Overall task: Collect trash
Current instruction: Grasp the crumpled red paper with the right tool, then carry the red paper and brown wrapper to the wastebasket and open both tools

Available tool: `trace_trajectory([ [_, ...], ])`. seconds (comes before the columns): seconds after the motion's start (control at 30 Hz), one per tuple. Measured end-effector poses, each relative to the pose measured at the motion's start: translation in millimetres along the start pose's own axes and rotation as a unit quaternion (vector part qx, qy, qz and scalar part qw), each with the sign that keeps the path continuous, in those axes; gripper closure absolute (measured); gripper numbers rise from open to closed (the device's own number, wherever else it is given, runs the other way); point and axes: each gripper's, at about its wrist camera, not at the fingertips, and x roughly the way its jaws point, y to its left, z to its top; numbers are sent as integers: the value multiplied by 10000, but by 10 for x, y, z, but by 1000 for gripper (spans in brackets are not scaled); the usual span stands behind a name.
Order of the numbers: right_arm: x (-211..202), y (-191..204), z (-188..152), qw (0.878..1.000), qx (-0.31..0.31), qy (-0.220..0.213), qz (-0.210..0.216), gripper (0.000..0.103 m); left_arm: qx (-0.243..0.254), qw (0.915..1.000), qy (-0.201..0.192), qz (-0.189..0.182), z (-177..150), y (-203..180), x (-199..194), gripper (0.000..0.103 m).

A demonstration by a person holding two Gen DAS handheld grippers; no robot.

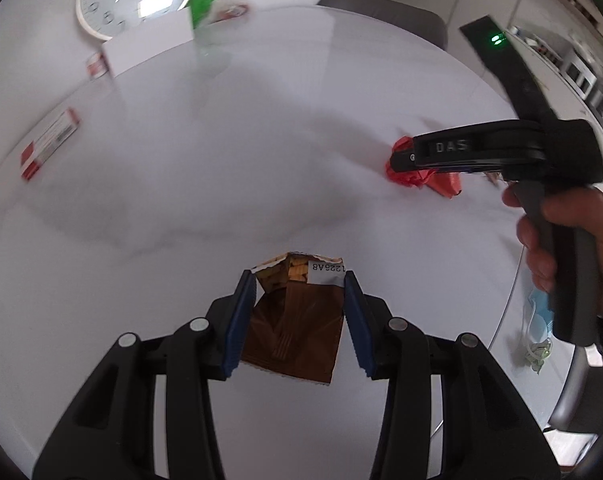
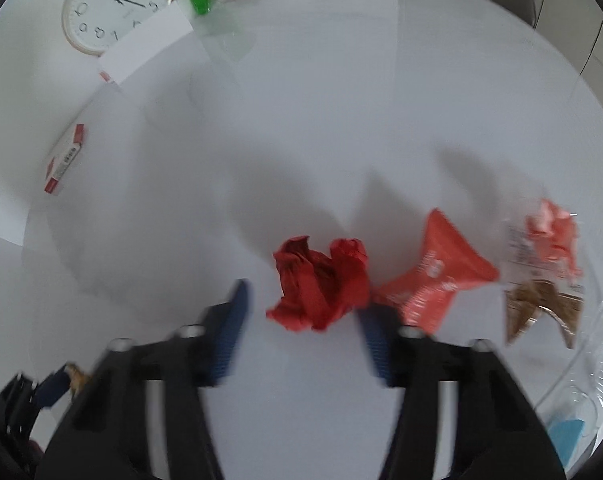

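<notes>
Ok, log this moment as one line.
left gripper: jaws shut on brown wrapper | right gripper: jaws astride crumpled red paper, grip unclear | table: more litter left

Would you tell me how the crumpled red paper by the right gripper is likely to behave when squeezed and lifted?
The crumpled red paper looks light and should compress, since it is loosely wadded. Its creases probably give the right gripper purchase. If nudged, it may skid on the smooth white table.
</notes>
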Motion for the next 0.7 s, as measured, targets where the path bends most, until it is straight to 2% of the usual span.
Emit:
trace_trajectory([
  [0.03, 27, 14, 0, 10000, 4, 36, 19, 75, -60, 10000, 0, 25, -17, 21, -20, 60],
  [0.17, -67, 36, -58, 9999, -28, -52, 130, 77, -133, 9999, -83, 27, -73, 35, -148, 60],
  [0.37, -580, -62, -348, 9988, -30, -377, 322, 77, 57, 9999, -140, -64, -123, -219, -285, 60],
  [0.53, -1035, -356, -803, 9977, 128, -568, 337, 77, 360, 9987, -130, -326, -227, -649, -401, 60],
  [0.7, -1460, -835, -1425, 9968, 449, -643, 131, 76, 743, 9950, -40, -665, -345, -1238, -482, 60],
])
